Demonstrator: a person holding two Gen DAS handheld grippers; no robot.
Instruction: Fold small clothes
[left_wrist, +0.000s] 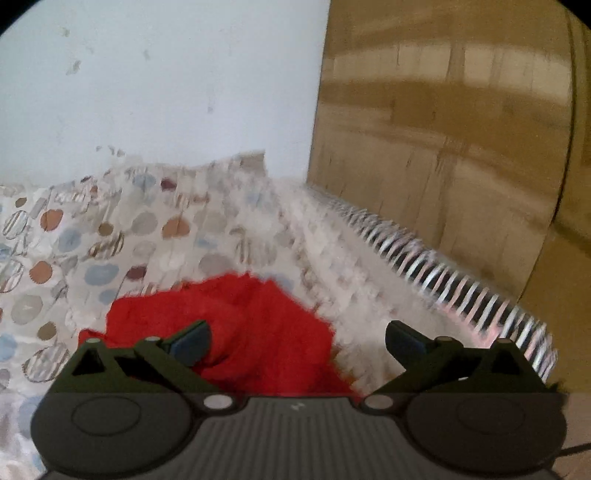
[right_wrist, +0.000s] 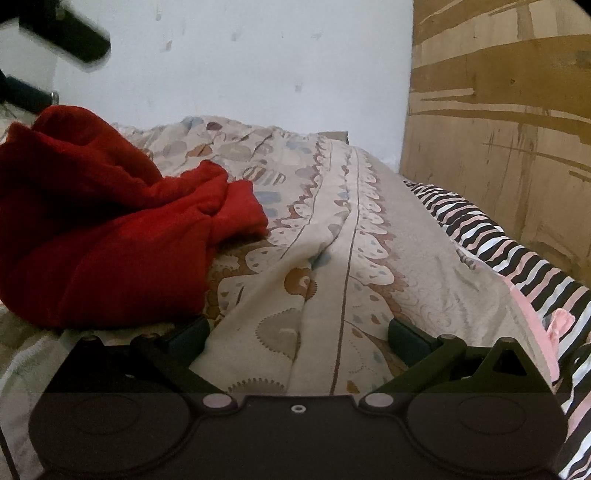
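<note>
A crumpled red garment (left_wrist: 240, 321) lies on the patterned bedspread (left_wrist: 110, 229). In the left wrist view my left gripper (left_wrist: 297, 343) hangs just over it, open wide. Its left fingertip (left_wrist: 192, 339) stands in front of the red cloth, and the pads press on nothing. The right wrist view has the same red garment (right_wrist: 92, 229) heaped at the left. My right gripper (right_wrist: 299, 336) sits low over the bare bedspread (right_wrist: 332, 258) to the right of it, open and holding nothing. The garment's underside and far folds are hidden.
A black, white and pink striped cloth (right_wrist: 517, 258) runs along the bed's right edge against a scuffed wooden panel (right_wrist: 498, 129). A white wall (right_wrist: 258, 66) stands behind the bed. A dark blurred shape (right_wrist: 66, 33) shows at the top left of the right wrist view.
</note>
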